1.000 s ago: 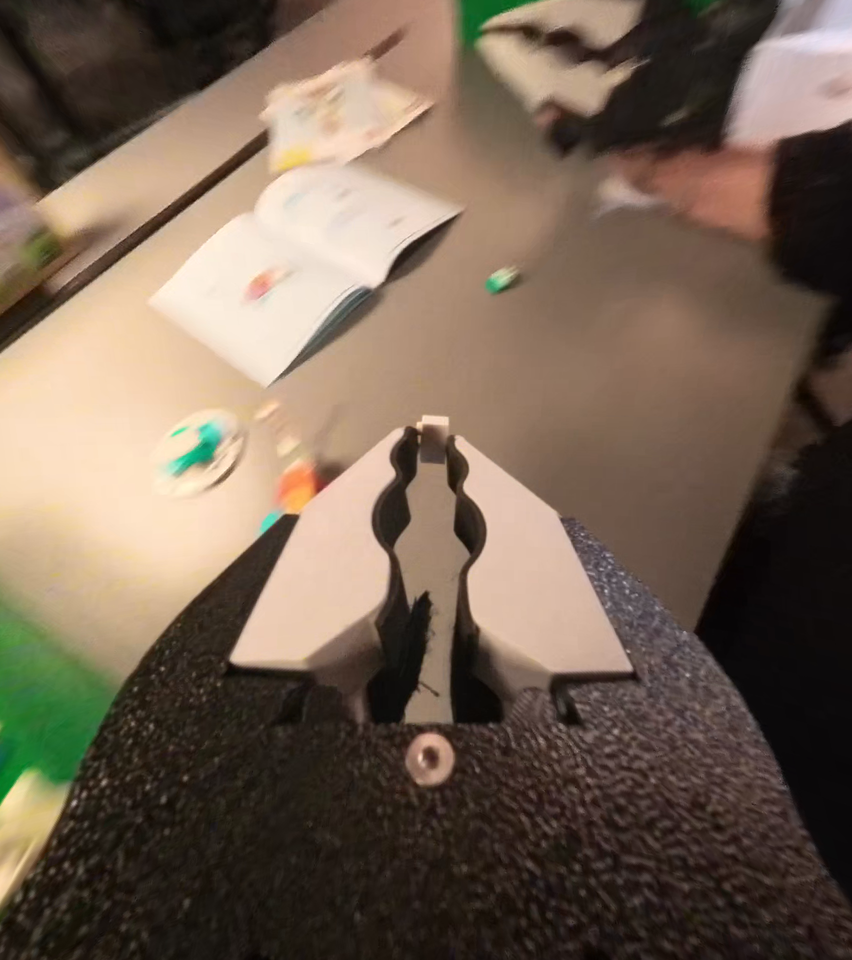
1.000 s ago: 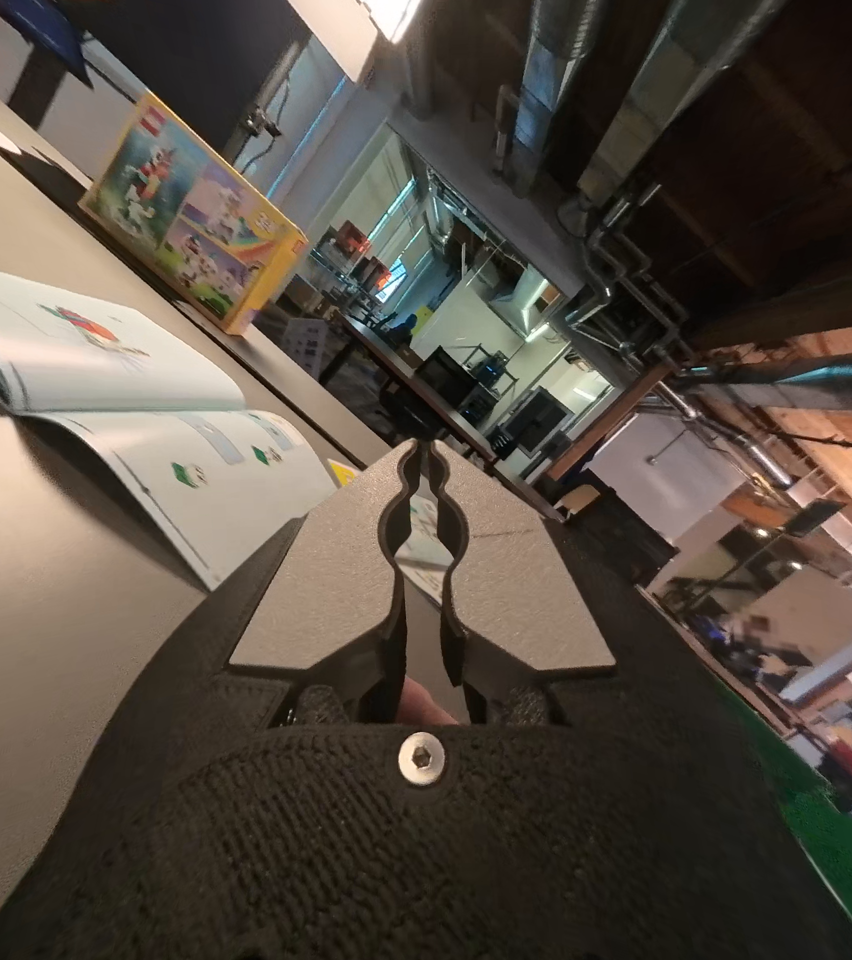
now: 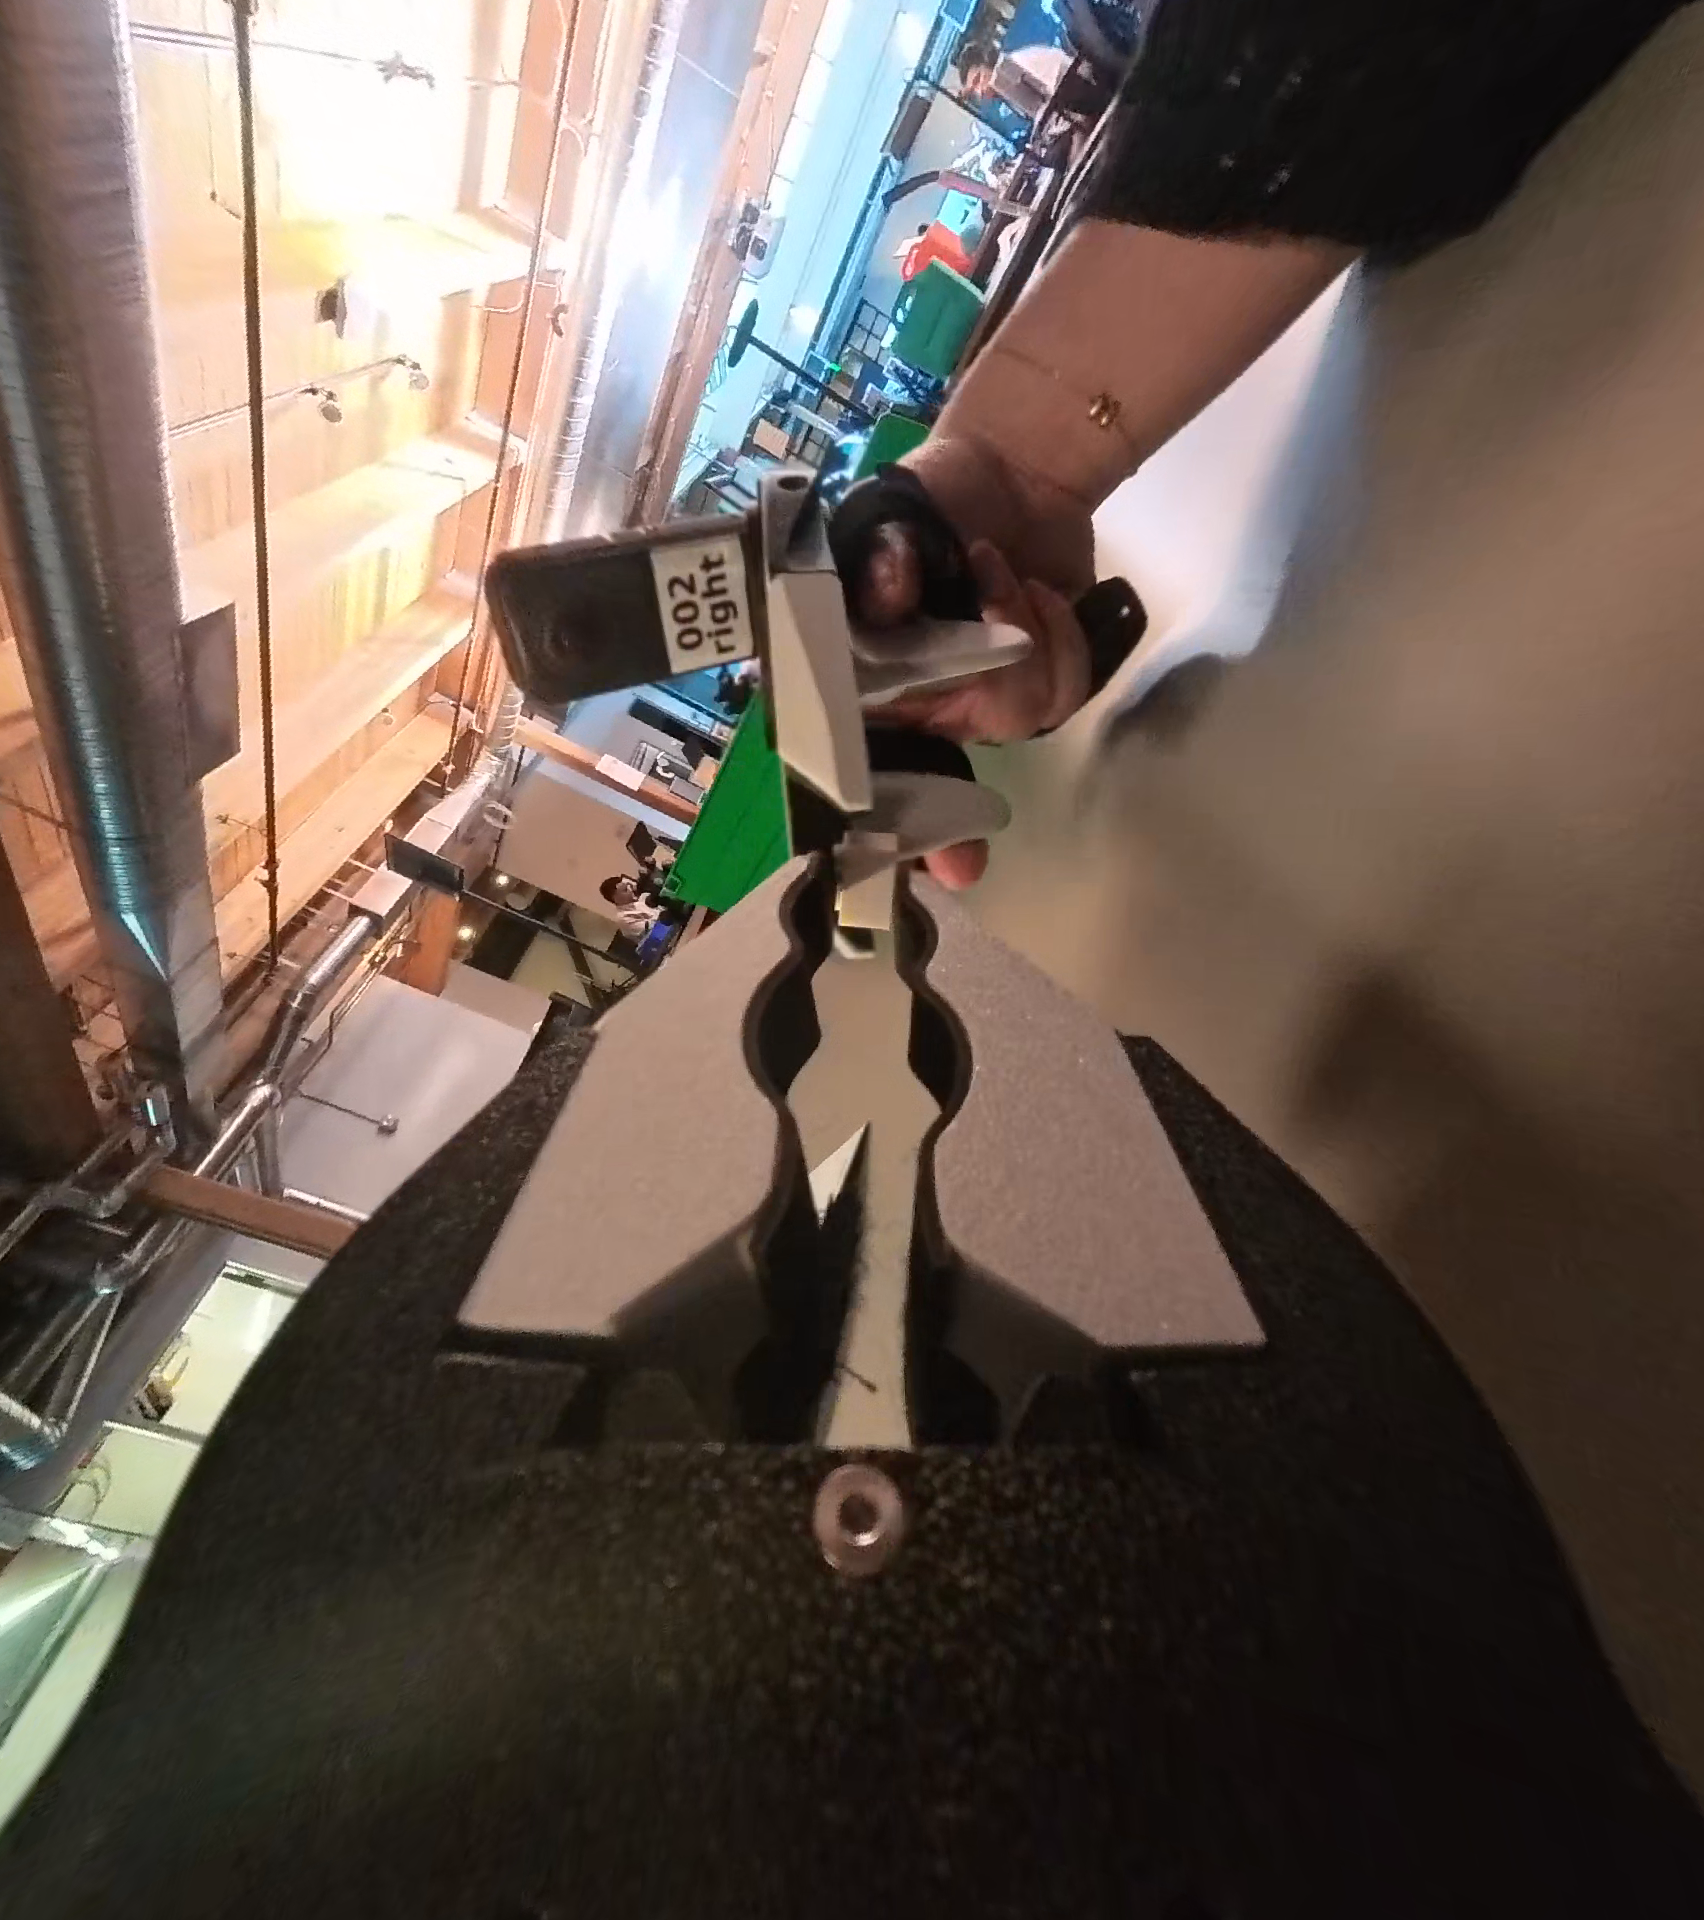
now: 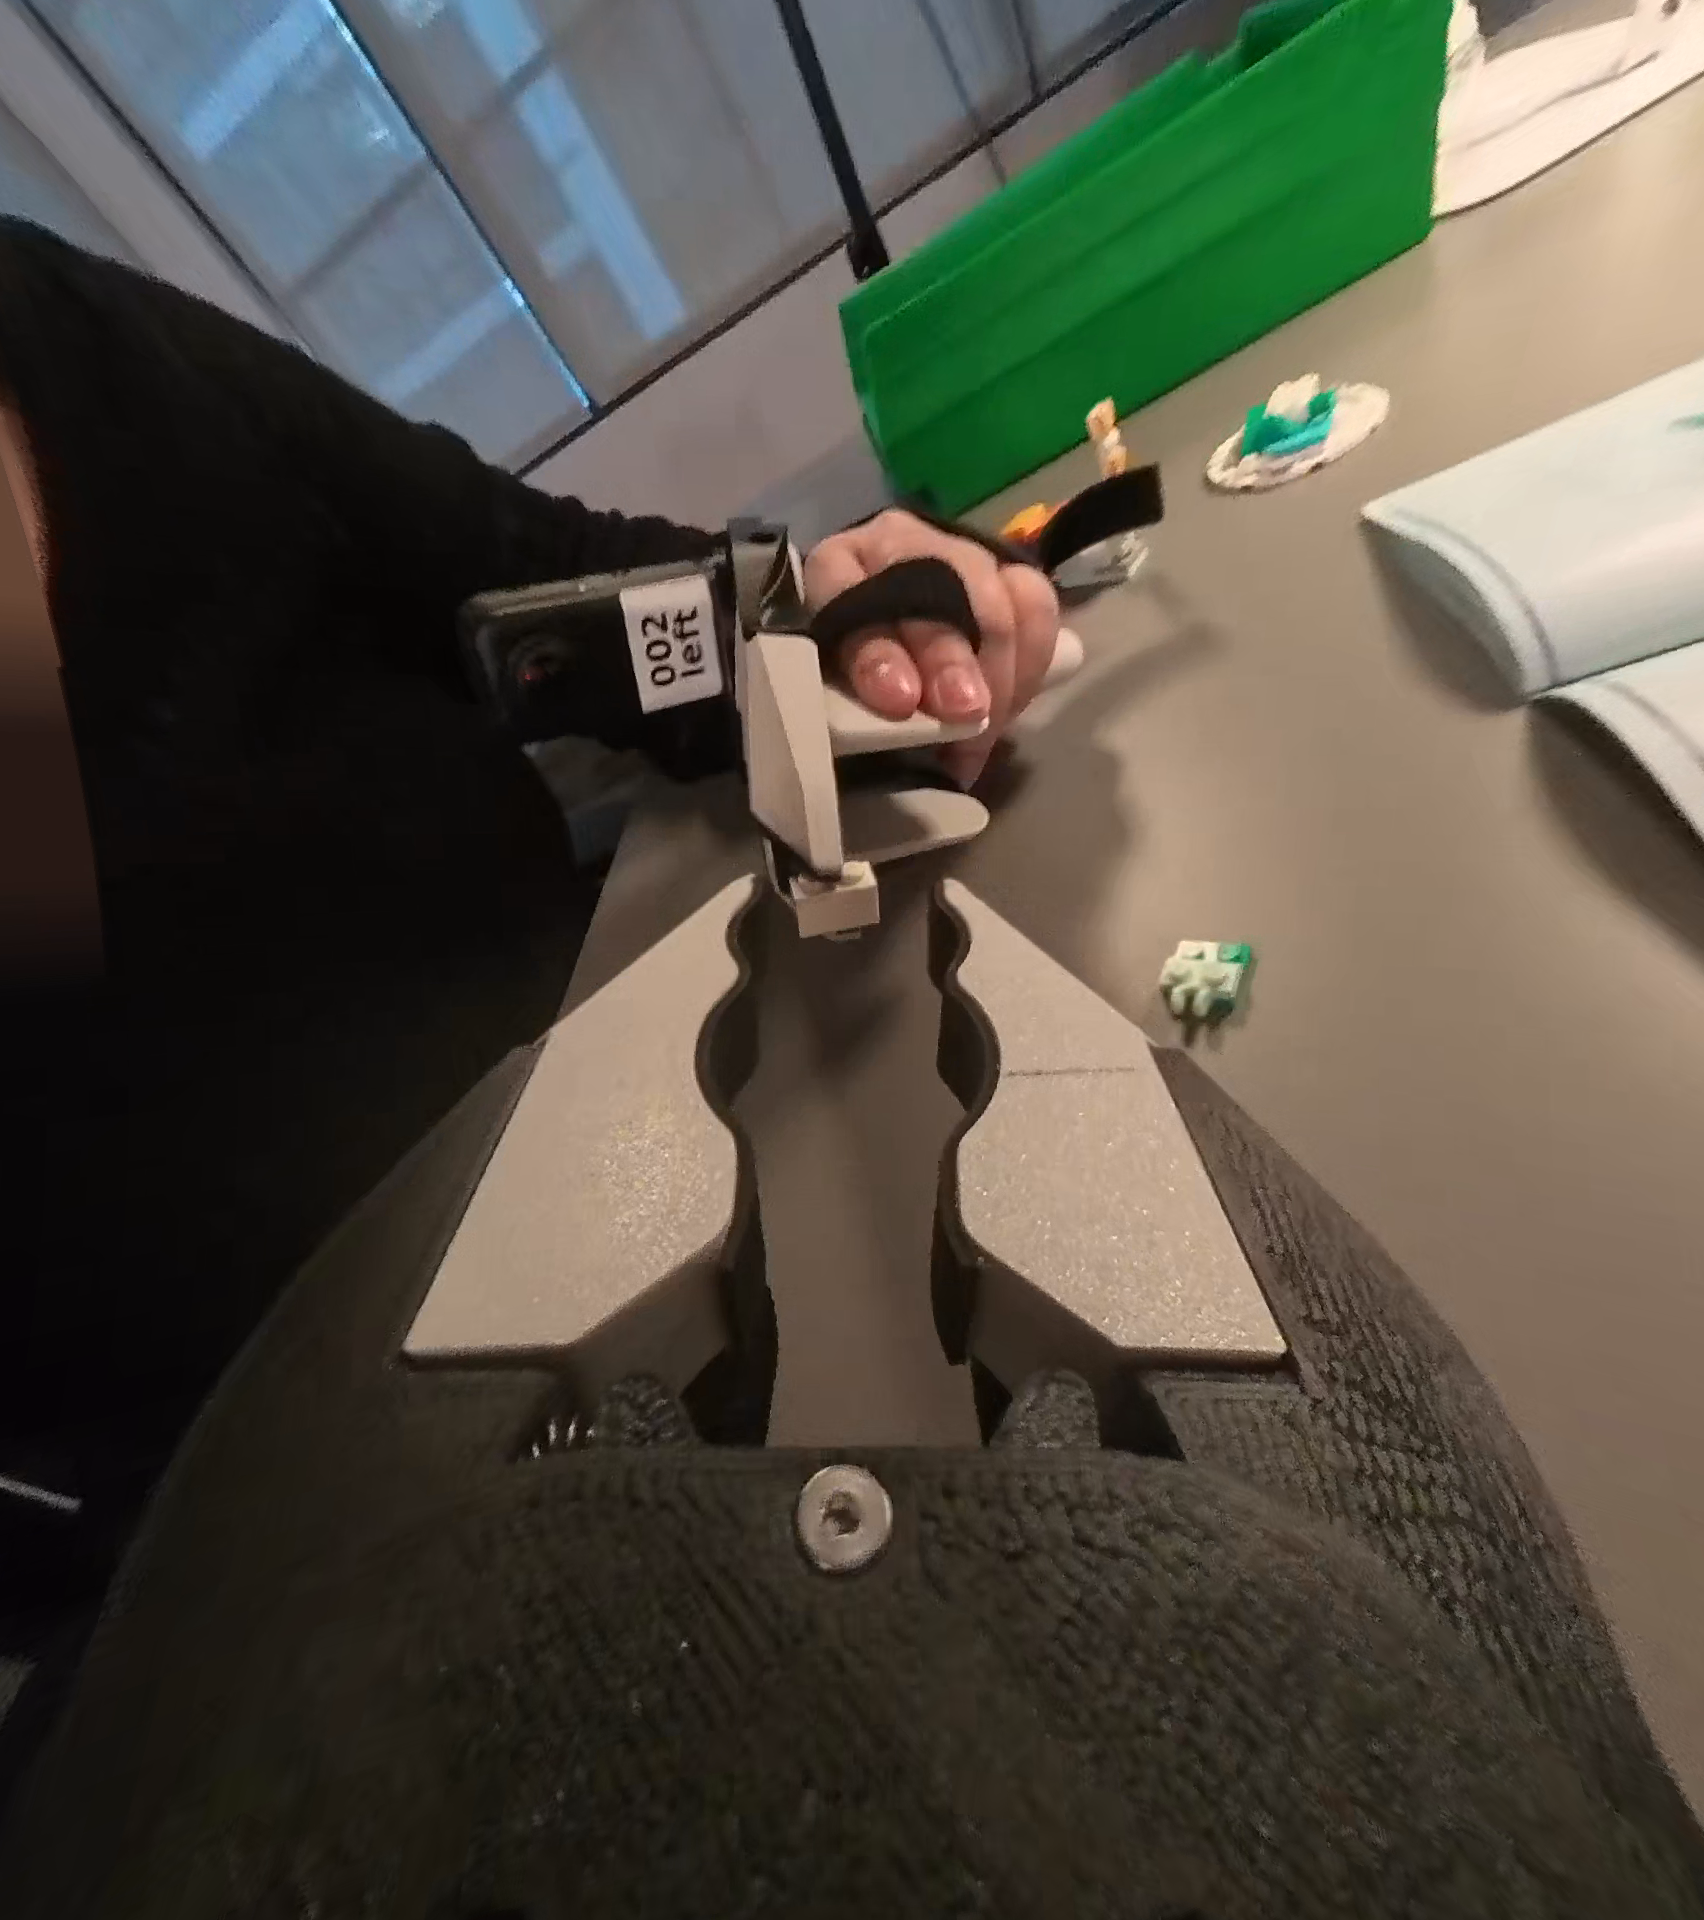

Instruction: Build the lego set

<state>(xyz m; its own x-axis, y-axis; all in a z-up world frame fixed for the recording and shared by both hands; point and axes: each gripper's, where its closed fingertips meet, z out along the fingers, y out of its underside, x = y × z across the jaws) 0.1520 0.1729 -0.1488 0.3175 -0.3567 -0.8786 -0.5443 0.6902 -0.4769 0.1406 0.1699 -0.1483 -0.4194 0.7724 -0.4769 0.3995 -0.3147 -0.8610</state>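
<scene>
The two grippers face each other tip to tip above the grey surface (image 4: 1399, 1143). The left gripper (image 3: 853, 914) is clamped on a small light grey lego brick (image 4: 835, 906), which sticks out from between its fingertips. In the right wrist view the brick shows studs on its upper edge and hangs just in front of the right gripper (image 4: 843, 899), between that gripper's fingertips, but whether it touches them cannot be told. The right gripper's fingers (image 4: 1087, 1174) stand apart, with a clear gap of surface showing between them.

A hand (image 4: 931, 644) with a black strap over its fingers holds the left gripper's handles, and a black sleeve (image 4: 308, 582) runs back from it. In the left wrist view another hand (image 3: 993, 623) grips the right gripper's handles.

On the surface, a small green and white lego piece (image 4: 1206, 975) lies just right of the right gripper's fingers. Farther off sit a green bin (image 4: 1139, 281), a white round plate with a teal build (image 4: 1295, 442) on it, and some small orange and tan pieces (image 4: 1106, 452) beside it. An open instruction booklet (image 4: 1606, 582) lies at the right edge.
</scene>
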